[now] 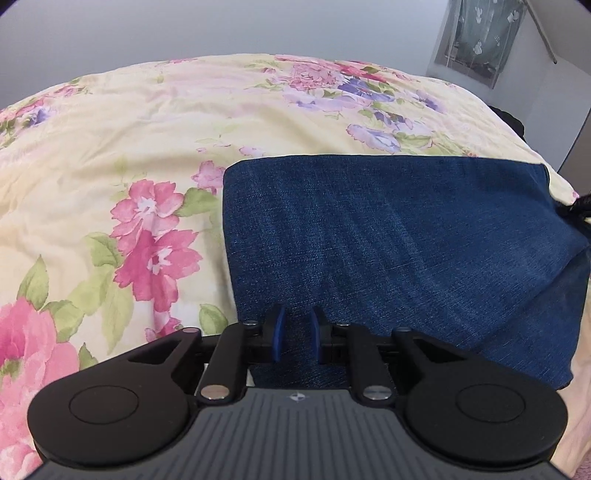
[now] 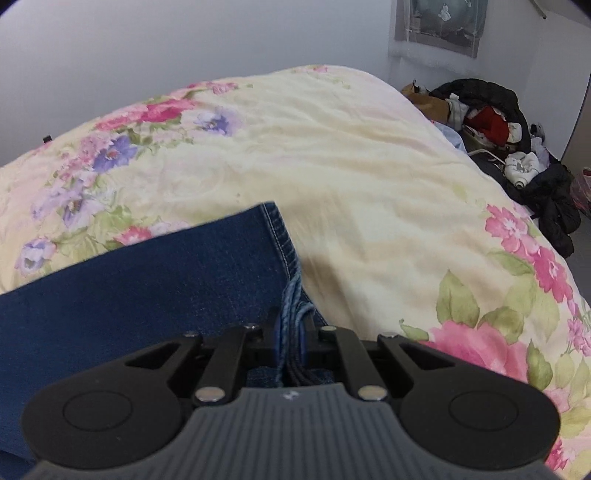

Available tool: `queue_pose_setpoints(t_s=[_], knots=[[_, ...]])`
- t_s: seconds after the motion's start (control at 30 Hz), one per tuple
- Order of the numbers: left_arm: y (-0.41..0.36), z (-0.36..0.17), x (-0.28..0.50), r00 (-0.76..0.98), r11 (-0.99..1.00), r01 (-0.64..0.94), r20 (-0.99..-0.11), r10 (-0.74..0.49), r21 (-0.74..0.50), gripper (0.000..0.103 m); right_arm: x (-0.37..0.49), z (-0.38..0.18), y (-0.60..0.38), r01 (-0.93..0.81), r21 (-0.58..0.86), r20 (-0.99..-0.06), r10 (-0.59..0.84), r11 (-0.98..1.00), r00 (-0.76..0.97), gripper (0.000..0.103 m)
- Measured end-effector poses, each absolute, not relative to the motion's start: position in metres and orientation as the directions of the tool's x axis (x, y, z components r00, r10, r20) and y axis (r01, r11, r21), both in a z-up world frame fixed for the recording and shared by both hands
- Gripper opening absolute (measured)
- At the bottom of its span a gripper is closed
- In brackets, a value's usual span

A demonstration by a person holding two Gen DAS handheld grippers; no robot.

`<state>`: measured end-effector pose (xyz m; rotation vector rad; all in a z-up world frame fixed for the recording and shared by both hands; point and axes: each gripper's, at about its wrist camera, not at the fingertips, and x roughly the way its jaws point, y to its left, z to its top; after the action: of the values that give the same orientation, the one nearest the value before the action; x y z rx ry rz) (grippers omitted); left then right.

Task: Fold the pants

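Note:
Dark blue denim pants point(image 1: 388, 236) lie folded on a floral bedspread point(image 1: 122, 122). In the left wrist view my left gripper point(image 1: 297, 334) hovers over the near edge of the pants, its blue pads a small gap apart with nothing between them. In the right wrist view my right gripper point(image 2: 291, 332) is shut on the bunched hem end of the pants point(image 2: 147, 288), where stacked stitched edges point(image 2: 293, 317) sit between the pads. The right side of the pants lifts off the bed in the left wrist view.
The cream bedspread with pink and purple flowers point(image 2: 369, 166) spreads beyond the pants. A heap of dark and red clothes point(image 2: 491, 122) lies off the bed's far right side. A grey wall with a hung picture point(image 2: 439, 22) stands behind.

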<state>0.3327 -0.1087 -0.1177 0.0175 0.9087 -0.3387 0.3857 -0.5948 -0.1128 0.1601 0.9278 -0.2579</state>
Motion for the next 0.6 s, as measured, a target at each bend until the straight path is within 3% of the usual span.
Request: queue_pose_setpoints(t_s=[0.07,0.23,0.37,0.53,0.6], knots=[[-0.108,-0.111,0.332,0.576,0.945,0.300,-0.766,-0.287,-0.129,0.020,0.386,-0.122,-0.592,0.294,0.010,-0.814,-0.164,0.956,0.558,0.004],[-0.097,-0.092,0.340,0.615,0.951,0.287,-0.740,-0.273,-0.113,0.020,0.370,-0.095,-0.610,0.351,0.004,-0.784,-0.215,0.936,0.582,0.027],[-0.091,-0.083,0.355,0.642,0.960,0.260,-0.724,-0.253,-0.104,0.020,0.342,-0.063,-0.623,0.361,0.083,-0.755,-0.178,0.929,0.632,0.026],[-0.094,-0.079,0.376,0.661,0.967,0.237,-0.714,-0.229,-0.091,0.020,0.323,-0.054,-0.595,0.245,0.142,-0.728,-0.066,0.959,0.683,0.009],[-0.097,-0.079,0.383,0.668,0.967,0.246,-0.710,-0.221,-0.069,0.020,0.320,-0.064,-0.579,0.202,0.135,-0.735,-0.039,0.970,0.677,0.008]])
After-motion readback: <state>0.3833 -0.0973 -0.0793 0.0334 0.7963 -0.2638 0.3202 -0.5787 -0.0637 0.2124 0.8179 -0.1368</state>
